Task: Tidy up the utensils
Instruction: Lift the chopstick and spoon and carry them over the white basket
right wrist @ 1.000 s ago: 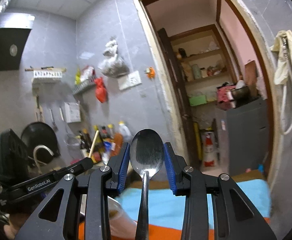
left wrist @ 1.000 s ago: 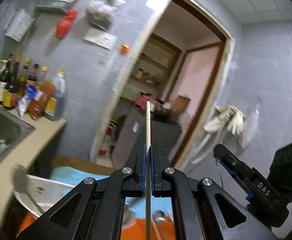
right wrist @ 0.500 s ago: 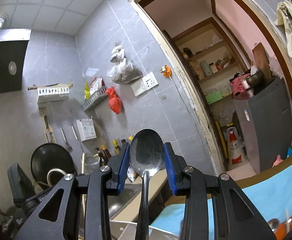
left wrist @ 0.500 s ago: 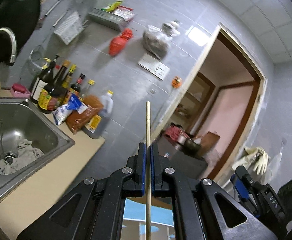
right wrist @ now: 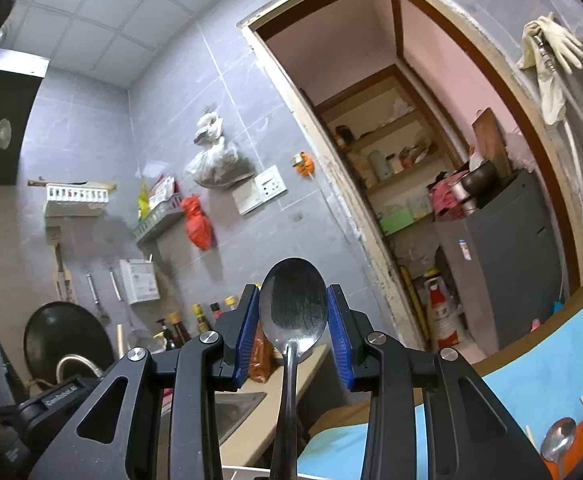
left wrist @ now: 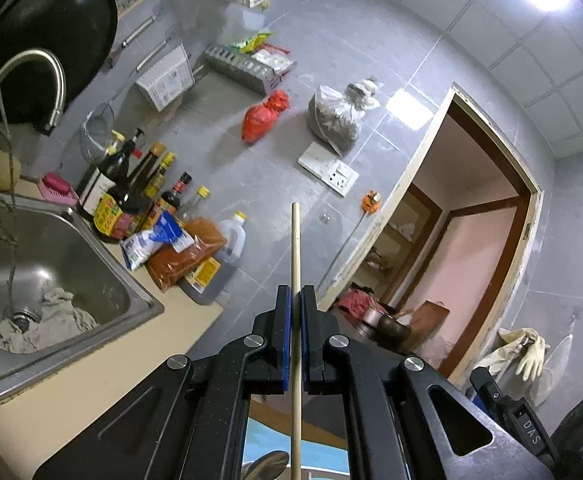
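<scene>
My left gripper (left wrist: 296,296) is shut on a thin wooden chopstick (left wrist: 296,248), which sticks up past the blue pads toward the tiled wall. My right gripper (right wrist: 293,300) is shut on a metal spoon (right wrist: 292,308): the bowl sits between the blue pads and the handle runs down between the arms. In the right wrist view the left gripper (right wrist: 51,396) shows at lower left with the chopstick tip (right wrist: 120,338) above it. In the left wrist view the right gripper body (left wrist: 531,432) sits at lower right. More spoons (right wrist: 557,438) lie on an orange mat at the bottom right.
A steel sink (left wrist: 71,256) with a rag and a curved tap (left wrist: 47,80) lies left on a beige counter (left wrist: 103,364). Sauce bottles (left wrist: 131,192) stand against the grey wall. A black wok (left wrist: 43,40) hangs above. A doorway (right wrist: 411,160) opens right; a blue cloth (right wrist: 531,372) covers the table.
Both views have swung from the doorway and table toward the sink and wall. The sink now fills the left wrist view's left side. Both grips are unchanged.
</scene>
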### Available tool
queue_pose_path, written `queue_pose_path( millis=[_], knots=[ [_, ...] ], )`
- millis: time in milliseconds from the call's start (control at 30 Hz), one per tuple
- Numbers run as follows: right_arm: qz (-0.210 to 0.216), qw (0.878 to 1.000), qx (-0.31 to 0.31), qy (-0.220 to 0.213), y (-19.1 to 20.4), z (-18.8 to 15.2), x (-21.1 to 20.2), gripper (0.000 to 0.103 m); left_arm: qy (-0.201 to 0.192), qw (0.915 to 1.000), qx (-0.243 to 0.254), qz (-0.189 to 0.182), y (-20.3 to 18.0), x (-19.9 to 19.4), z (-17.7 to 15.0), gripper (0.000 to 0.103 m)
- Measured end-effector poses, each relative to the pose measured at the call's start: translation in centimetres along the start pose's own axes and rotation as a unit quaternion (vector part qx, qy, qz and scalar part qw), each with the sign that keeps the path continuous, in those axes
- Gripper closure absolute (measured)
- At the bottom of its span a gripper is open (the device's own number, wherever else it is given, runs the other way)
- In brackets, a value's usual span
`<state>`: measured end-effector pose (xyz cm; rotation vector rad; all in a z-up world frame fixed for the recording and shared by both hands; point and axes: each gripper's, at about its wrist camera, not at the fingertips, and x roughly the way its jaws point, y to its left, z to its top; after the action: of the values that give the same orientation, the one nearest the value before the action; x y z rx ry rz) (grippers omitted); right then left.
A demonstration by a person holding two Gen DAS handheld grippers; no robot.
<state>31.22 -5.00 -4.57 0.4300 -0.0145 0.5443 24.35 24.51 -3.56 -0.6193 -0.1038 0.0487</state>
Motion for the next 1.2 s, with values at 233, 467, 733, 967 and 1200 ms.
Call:
queue_pose_path(
  millis=[233,467,733,967,1200],
  knots=[
    [-0.014,0.999,-0.043,-0.01,0.8,-2.0,-0.2,0.071,-0.037,0.9991,0.019,-0.002,0.0,-0.6,-0.8,0.101],
    [-0.02,0.995,-0.093,-0.019,1.6,-3.5,-0.6,0.071,-0.053,0.9984,0.014,-0.015,0.5,-0.6,-1.5,0.101],
    [-0.023,0.992,-0.12,-0.032,1.9,-3.9,-1.0,0.071,-0.065,0.9968,0.029,-0.035,-0.9,-0.7,-1.7,0.101],
    [-0.017,0.99,-0.133,-0.039,2.2,-4.1,-1.1,0.071,-0.077,0.9947,0.046,-0.05,-1.6,-0.5,-2.2,0.101],
    [-0.013,0.988,-0.149,-0.044,2.3,-4.6,-1.5,0.071,-0.084,0.9942,0.056,-0.039,-1.4,-0.6,-3.3,0.101]
  ],
)
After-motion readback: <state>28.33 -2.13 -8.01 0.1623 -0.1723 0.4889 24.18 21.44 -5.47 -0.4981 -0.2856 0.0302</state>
